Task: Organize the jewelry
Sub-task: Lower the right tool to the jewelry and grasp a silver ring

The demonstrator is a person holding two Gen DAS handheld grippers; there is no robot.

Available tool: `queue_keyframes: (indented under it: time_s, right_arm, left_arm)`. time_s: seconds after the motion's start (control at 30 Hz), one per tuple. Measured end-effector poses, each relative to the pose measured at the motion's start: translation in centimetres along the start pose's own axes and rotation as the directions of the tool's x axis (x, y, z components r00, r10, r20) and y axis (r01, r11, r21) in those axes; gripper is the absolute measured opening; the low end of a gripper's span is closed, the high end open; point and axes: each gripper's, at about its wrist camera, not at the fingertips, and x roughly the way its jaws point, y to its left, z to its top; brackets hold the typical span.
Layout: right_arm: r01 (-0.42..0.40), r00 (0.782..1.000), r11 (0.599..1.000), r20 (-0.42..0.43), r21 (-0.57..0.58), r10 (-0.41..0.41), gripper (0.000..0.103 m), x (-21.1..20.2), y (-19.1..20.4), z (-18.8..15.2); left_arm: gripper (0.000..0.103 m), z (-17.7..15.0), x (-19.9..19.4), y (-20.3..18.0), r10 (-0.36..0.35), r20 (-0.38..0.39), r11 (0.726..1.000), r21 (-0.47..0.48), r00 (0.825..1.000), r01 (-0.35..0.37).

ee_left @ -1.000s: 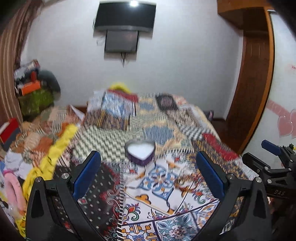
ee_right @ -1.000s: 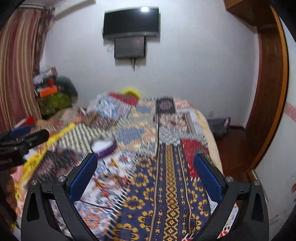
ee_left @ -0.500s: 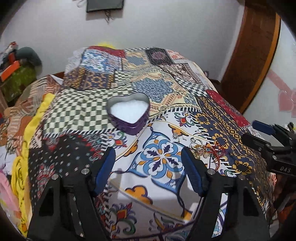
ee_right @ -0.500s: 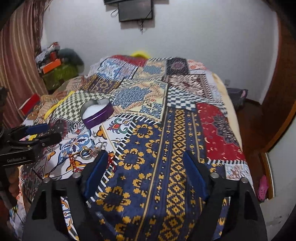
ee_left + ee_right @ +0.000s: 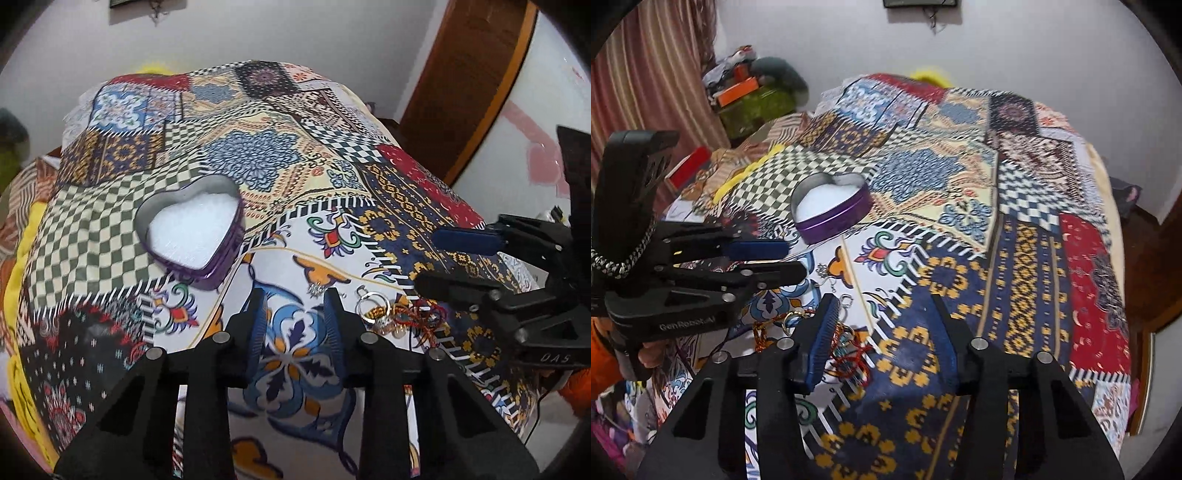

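On bedspread (image 5: 280,177), heart-shaped tin (image 5: 192,232) w/ lid off. Jewelry pile (image 5: 399,317) nearer than tin, to its right, well apart. Small earring (image 5: 316,288) btwn tin & pile, closer to pile. Left gripper (image 5: 295,295) just near side of tin; right gripper (image 5: 882,302) right of pile.

Left gripper (image 5: 293,295) and right gripper (image 5: 884,299) both hover with jaws parted.
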Motion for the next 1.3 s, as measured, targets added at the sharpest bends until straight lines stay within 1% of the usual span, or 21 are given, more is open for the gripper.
queue_keyframes:
  time_s: [0.17, 0.3, 0.4, 0.5, 0.53, 0.57, 0.77, 0.9, 1.03, 1.17, 1.2, 1.23, 1.3]
  right_arm:
    - [-0.007, 0.999, 1.000, -0.039, 0.003, 0.007, 0.045, 1.2, -0.5, 0.1]
    - [-0.026, 0.999, 1.000, -0.046, 0.006, 0.026, 0.045, 0.8, -0.7, -0.2]
    - [-0.037, 0.998, 0.999, -0.049, 0.001, 0.037, 0.045, 0.6, -0.4, -0.3]
    - [-0.040, 0.998, 0.999, -0.049, -0.008, 0.039, 0.045, 0.3, 0.0, -0.4]
    - [-0.041, 0.998, 0.999, -0.049, -0.008, 0.041, 0.045, 0.3, 0.1, -0.4]
    - [-0.041, 0.998, 0.999, -0.049, -0.008, 0.041, 0.045, 0.2, 0.1, -0.4]
    - [-0.057, 0.997, 0.998, -0.057, -0.002, 0.057, 0.045, 0.1, 0.6, -0.4]
    - [-0.069, 0.995, 0.997, -0.068, -0.037, 0.067, 0.045, 0.2, 1.6, -0.3]
    - [-0.062, 0.994, 0.995, -0.091, -0.084, 0.054, 0.045, 1.2, 2.6, 0.0]
    - [-0.057, 0.993, 0.993, -0.109, -0.101, 0.046, 0.045, 2.3, 2.9, 0.4]
    - [-0.061, 0.992, 0.993, -0.117, -0.102, 0.049, 0.042, 2.6, 2.9, 0.6]
    - [-0.065, 0.991, 0.993, -0.126, -0.101, 0.052, 0.034, 2.8, 3.0, 0.6]
    - [-0.074, 0.988, 0.992, -0.143, -0.099, 0.060, 0.027, 3.4, 3.0, 0.6]
  left_arm:
    - [0.031, 0.6, 1.4, -0.3, -0.005, -0.027, 1.000, 0.027, 1.000, 0.006]
    - [0.031, 0.8, 1.8, -0.3, -0.026, -0.028, 0.999, 0.031, 0.999, 0.027]
    - [0.028, 0.9, 2.2, -0.4, -0.039, -0.038, 0.998, 0.038, 0.999, 0.041]
    - [0.021, 1.0, 2.6, -0.5, -0.050, -0.044, 0.997, 0.048, 0.998, 0.052]
    - [0.011, 1.1, 2.7, -0.5, -0.054, -0.047, 0.997, 0.049, 0.997, 0.056]
    - [0.009, 1.1, 2.9, -0.5, -0.060, -0.050, 0.997, 0.050, 0.997, 0.062]
    - [0.009, 0.5, 1.8, -0.4, -0.055, -0.019, 0.998, 0.038, 0.998, 0.056]
    - [0.009, -0.5, 0.4, -0.2, -0.052, 0.000, 0.998, 0.024, 0.999, 0.051]
    - [0.009, -1.4, -1.1, 0.1, -0.054, 0.017, 0.998, 0.019, 0.998, 0.053]
    - [0.009, -2.0, -2.3, 0.2, -0.059, 0.027, 0.998, 0.017, 0.998, 0.058]
    - [0.009, -2.1, -2.5, 0.1, -0.058, 0.030, 0.998, 0.019, 0.998, 0.057]
    - [0.009, -2.3, -2.6, 0.1, -0.056, 0.033, 0.998, 0.021, 0.998, 0.056]
    - [0.009, -2.5, -3.0, 0.1, -0.059, 0.038, 0.998, 0.019, 0.998, 0.058]
